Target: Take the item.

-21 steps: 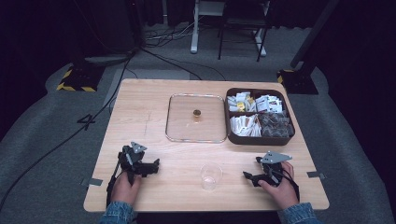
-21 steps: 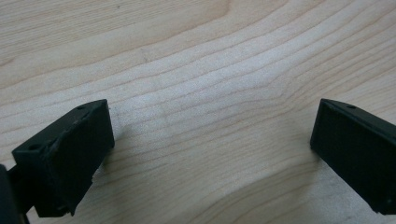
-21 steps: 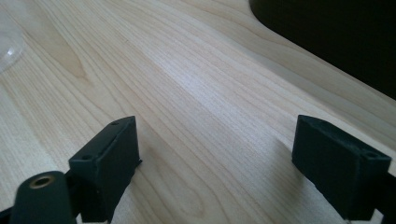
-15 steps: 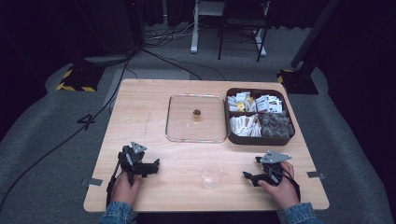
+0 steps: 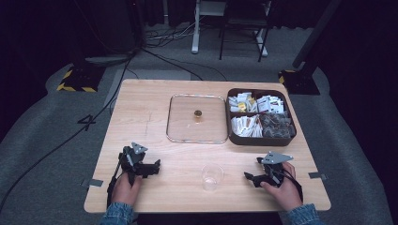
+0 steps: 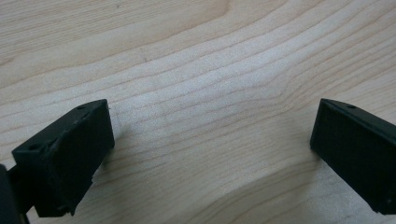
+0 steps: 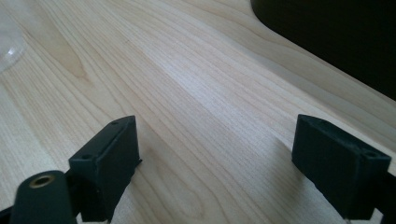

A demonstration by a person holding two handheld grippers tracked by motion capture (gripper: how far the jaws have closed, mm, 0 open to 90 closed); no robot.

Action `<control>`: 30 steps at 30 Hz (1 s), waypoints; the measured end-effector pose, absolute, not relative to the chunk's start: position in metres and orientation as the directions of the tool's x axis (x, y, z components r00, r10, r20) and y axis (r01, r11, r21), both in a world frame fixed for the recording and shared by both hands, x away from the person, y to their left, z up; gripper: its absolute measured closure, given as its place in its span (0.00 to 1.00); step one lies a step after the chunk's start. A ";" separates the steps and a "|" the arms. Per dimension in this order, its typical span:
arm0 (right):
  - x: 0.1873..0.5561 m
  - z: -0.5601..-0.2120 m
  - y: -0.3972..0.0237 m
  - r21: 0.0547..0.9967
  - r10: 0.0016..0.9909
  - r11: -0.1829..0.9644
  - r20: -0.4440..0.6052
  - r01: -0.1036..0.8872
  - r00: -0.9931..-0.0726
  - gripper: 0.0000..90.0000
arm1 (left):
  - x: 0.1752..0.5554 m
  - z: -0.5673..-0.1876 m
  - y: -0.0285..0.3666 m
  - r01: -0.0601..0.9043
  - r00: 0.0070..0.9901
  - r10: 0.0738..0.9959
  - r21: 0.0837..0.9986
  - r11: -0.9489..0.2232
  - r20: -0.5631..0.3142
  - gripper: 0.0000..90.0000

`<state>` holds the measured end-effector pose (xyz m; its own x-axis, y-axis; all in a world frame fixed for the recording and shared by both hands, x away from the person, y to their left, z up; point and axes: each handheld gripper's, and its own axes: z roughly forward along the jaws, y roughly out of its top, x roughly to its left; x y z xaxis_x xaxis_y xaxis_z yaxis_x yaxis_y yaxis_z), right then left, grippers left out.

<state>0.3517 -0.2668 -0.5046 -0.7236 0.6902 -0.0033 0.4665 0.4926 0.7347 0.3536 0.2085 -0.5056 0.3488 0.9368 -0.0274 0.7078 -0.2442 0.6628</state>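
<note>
Near the front edge of the wooden table (image 5: 141, 117), you hold your left gripper (image 5: 152, 168) low on the boards, its jaws spread wide apart with nothing but bare grain between them in the left gripper view (image 6: 210, 135). Your right gripper (image 5: 250, 177) sits near the front right corner, jaws likewise wide apart over bare wood in the right gripper view (image 7: 215, 154), pointing toward the middle of the table. Between the two grippers, close to the front edge, stands a clear plastic cup (image 5: 212, 176), upright and apart from both; its rim shows at the upper left of the right gripper view (image 7: 8, 46). Farther back, at mid-table, lies a square clear lid (image 5: 197, 118) with a small brown knob (image 5: 198, 113), its right edge just beside the dark compartment box (image 5: 260, 139) of packets. Open tabletop runs along the whole left side and across the strip between cup and lid.
</note>
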 end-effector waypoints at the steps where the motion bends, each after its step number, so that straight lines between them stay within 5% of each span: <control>1: 0.352 -0.505 -0.267 0.735 0.691 0.490 -0.001 0.468 -0.723 0.18 | 0.354 -0.506 0.209 0.707 0.350 0.936 0.663 -0.246 -0.026 0.00; 6: 0.351 -0.502 -0.269 0.734 0.694 0.481 0.014 0.478 -0.720 0.28 | 0.354 -0.506 0.208 0.707 0.349 0.937 0.663 -0.244 -0.027 0.00; 30: 0.352 -0.432 -0.297 0.826 0.770 0.269 0.124 0.495 -0.625 0.30 | 0.354 -0.506 0.208 0.708 0.349 0.937 0.663 -0.244 -0.027 0.00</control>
<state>0.3520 -0.2965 -0.4317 -0.6254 0.7705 0.1238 0.4948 0.2689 0.8263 0.3535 0.2085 -0.5055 0.3492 0.9366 -0.0275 0.7079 -0.2445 0.6626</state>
